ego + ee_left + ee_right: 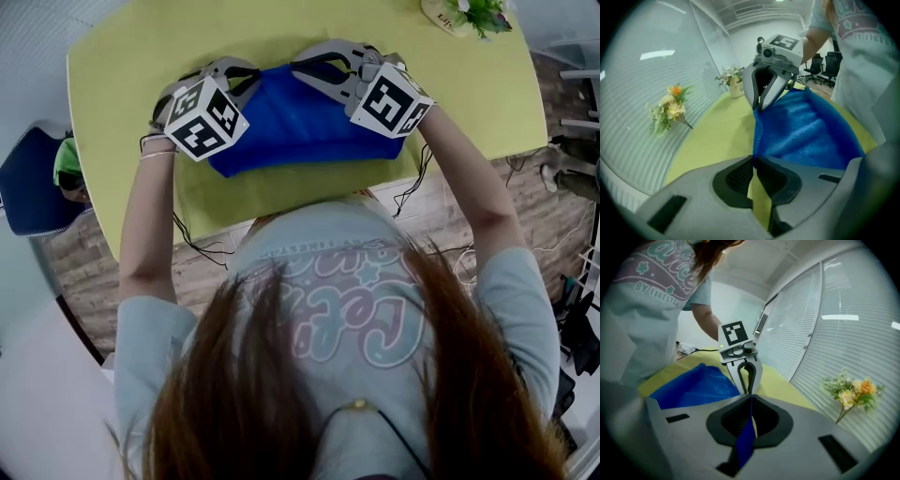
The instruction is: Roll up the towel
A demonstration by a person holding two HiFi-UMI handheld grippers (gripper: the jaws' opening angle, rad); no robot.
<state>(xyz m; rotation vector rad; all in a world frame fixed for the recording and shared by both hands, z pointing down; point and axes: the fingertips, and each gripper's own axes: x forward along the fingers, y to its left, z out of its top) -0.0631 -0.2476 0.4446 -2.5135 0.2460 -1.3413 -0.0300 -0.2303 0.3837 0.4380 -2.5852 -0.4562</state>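
Up at the top middle of the head view, the blue towel (300, 127) lies loosely bunched on the yellow-green desk (131, 56), with one of my tongs at each end of its upper edge. My left tongs (753, 159) are pressed together, their tips meeting right on the towel's edge at the bottom centre of their own view. My right tongs (751, 397) are pinching a thin strip of blue cloth that runs down between the pads. The edge stretches fairly straight from one pinch to the other, which I judge a good start for the first turn of the roll. To do it well, I think both wrists should turn together and at the same pace, so the roll does not grow thicker at one end. I would carry the held edge low over the cloth towards the lower part of the head view, not lift it high, or the loose body will slump and crease. The left pinch looks shallow, only at the tips, so I should pull gently there. A firm, even first turn matters most.
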